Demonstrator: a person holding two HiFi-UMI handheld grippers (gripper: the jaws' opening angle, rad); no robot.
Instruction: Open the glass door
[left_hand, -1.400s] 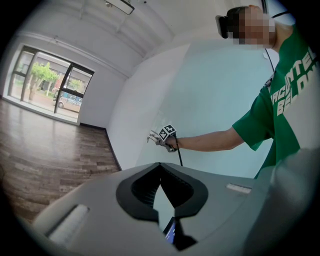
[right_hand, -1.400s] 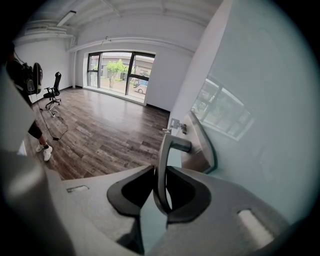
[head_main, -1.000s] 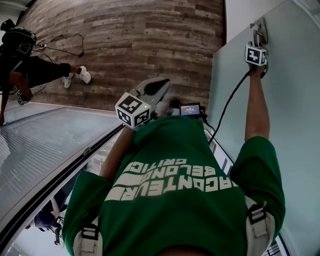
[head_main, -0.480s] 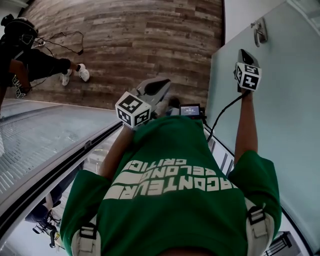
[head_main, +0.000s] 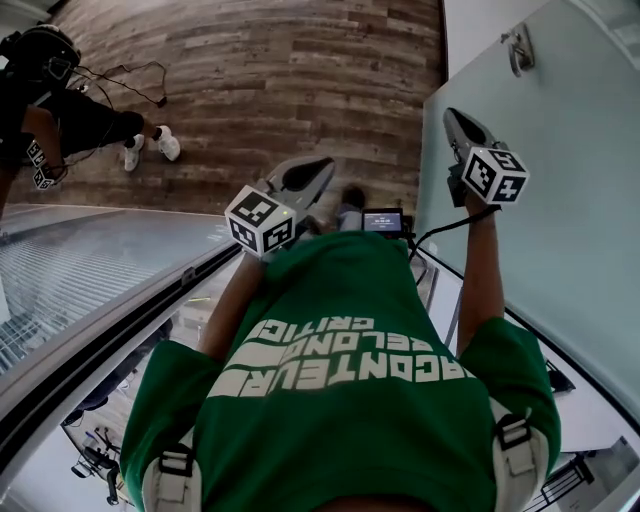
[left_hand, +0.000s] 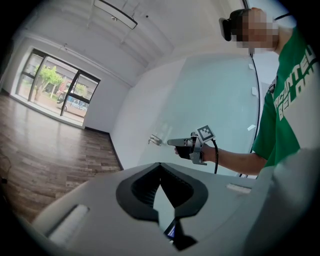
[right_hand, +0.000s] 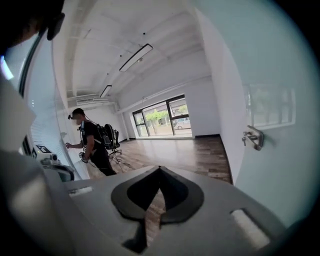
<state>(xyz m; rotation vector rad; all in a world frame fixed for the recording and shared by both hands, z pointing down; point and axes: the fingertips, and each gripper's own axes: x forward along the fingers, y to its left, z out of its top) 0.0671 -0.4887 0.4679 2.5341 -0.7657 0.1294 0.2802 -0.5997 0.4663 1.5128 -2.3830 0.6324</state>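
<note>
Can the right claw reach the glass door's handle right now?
Probably yes: the right claw hangs apart from the handle with only open air between, though its jaws are shut.

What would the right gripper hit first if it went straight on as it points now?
Likely nothing close: the shut right gripper aims at open wood floor. The handle and glass door lie to its right, off that line, though depth is hard to judge.
</note>
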